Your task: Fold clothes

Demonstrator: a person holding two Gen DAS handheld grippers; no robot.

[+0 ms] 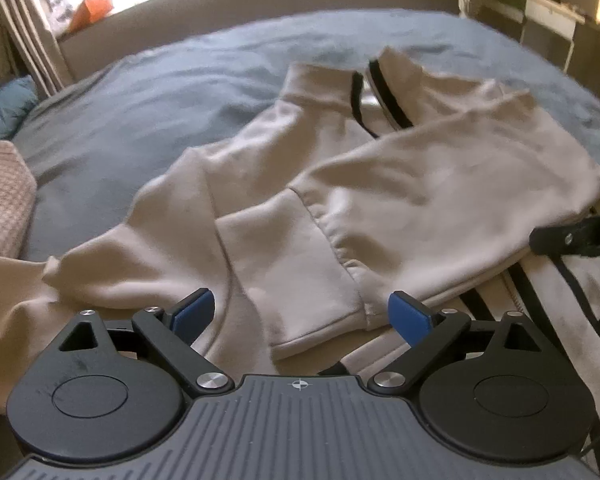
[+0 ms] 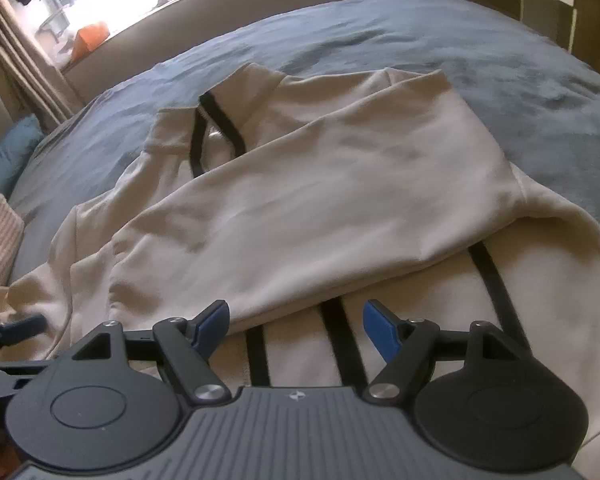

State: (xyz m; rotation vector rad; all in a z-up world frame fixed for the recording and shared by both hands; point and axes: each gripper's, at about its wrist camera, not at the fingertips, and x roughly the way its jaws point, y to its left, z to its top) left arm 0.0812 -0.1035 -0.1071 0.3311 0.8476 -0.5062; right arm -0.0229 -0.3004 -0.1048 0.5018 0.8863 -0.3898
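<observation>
The beige top (image 1: 380,184) lies on the blue bed (image 1: 160,80), collar far, one sleeve (image 2: 300,208) folded across its chest; the other sleeve (image 1: 140,264) trails left, and the striped hem (image 2: 420,320) lies flat, so the fold looks part done. Left gripper (image 1: 300,312) hovers low over the cuff (image 1: 312,320), jaws spread, empty. Right gripper (image 2: 294,320) hovers over the hem, likewise spread and empty

Sweatshirt (image 2: 300,184) lies on bed (image 2: 500,60), pillow (image 2: 4,156) to its left.
</observation>
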